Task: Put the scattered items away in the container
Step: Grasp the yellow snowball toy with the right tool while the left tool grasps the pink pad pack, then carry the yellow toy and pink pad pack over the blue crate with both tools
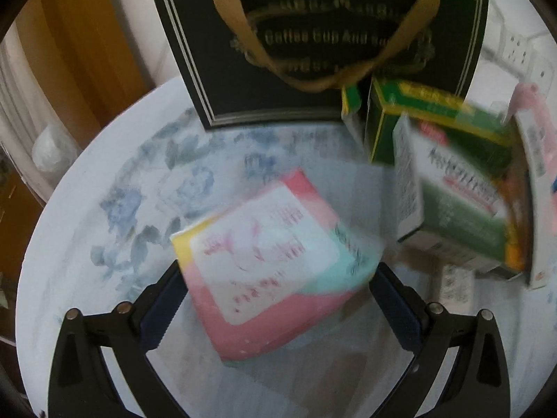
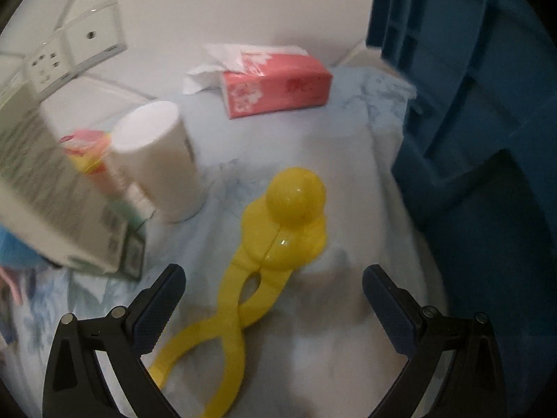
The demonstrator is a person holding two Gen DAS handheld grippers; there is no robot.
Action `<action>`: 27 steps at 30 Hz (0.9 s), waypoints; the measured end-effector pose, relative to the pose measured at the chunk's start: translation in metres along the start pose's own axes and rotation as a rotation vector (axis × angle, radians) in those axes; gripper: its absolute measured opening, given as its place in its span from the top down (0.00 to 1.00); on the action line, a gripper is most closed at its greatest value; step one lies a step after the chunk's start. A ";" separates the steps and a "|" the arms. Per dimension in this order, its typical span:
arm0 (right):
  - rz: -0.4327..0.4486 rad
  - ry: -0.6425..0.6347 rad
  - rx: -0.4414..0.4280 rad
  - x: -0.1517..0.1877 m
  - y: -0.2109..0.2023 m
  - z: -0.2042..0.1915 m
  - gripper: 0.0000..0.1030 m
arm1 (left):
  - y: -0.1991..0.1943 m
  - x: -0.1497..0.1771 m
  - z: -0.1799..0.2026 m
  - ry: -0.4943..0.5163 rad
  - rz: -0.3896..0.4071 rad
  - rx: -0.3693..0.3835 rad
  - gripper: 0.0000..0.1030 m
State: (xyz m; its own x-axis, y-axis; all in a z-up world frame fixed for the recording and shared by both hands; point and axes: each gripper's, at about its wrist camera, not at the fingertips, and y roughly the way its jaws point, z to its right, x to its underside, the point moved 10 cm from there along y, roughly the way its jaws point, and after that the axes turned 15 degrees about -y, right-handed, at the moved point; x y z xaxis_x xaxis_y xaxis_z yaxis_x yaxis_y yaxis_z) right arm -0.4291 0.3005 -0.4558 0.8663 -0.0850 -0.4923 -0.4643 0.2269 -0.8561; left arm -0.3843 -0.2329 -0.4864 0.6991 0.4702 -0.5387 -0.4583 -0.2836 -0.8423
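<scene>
A pink, teal and yellow box (image 1: 275, 254) lies on the blue-patterned cloth (image 1: 146, 188), blurred by motion. My left gripper (image 1: 278, 275) is open wide around it, and the box's corners sit close to both fingertips. In the right wrist view a yellow plastic clip toy (image 2: 278, 223) with a ball-shaped head lies on the cloth, its long handles running back between the fingers. My right gripper (image 2: 275, 275) is open above those handles and holds nothing. A dark blue plastic crate (image 2: 470, 111) stands at the right.
A black gift bag (image 1: 313, 35) with gold handles stands at the back. Green boxes (image 1: 459, 202) and a pink-white box (image 1: 536, 160) crowd the right. A white cup (image 2: 160, 163), a pink tissue pack (image 2: 278, 90) and a tilted carton (image 2: 52, 191) lie around the toy. Wall sockets (image 2: 45, 62) are behind.
</scene>
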 end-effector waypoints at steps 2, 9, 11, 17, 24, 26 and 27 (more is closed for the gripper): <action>-0.008 -0.005 0.006 0.001 0.005 -0.001 0.00 | 0.002 0.001 -0.004 -0.047 0.005 0.029 0.00; 0.008 0.005 0.000 0.003 0.010 -0.005 0.20 | 0.008 0.002 -0.006 -0.075 0.006 0.049 0.00; 0.022 -0.006 -0.007 0.002 0.009 -0.009 0.31 | 0.008 0.003 -0.006 -0.071 0.007 0.053 0.00; 0.024 0.000 -0.059 0.000 0.003 -0.013 0.68 | -0.009 0.008 0.002 -0.024 0.018 0.100 0.31; 0.009 -0.034 -0.119 0.030 -0.024 -0.034 0.68 | -0.026 0.029 -0.011 -0.032 -0.013 0.100 0.39; 0.000 -0.046 -0.139 0.043 -0.034 -0.043 0.68 | -0.036 0.040 -0.017 -0.032 -0.014 0.091 0.39; -0.004 -0.049 -0.148 0.051 -0.040 -0.047 0.68 | -0.042 0.047 -0.019 -0.034 -0.017 0.088 0.39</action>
State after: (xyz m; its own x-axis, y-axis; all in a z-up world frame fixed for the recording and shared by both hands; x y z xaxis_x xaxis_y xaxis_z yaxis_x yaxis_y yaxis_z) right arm -0.3754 0.2417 -0.4539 0.8746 -0.0371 -0.4835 -0.4796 0.0806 -0.8738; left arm -0.3215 -0.2147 -0.4765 0.6888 0.5030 -0.5221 -0.4939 -0.2017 -0.8458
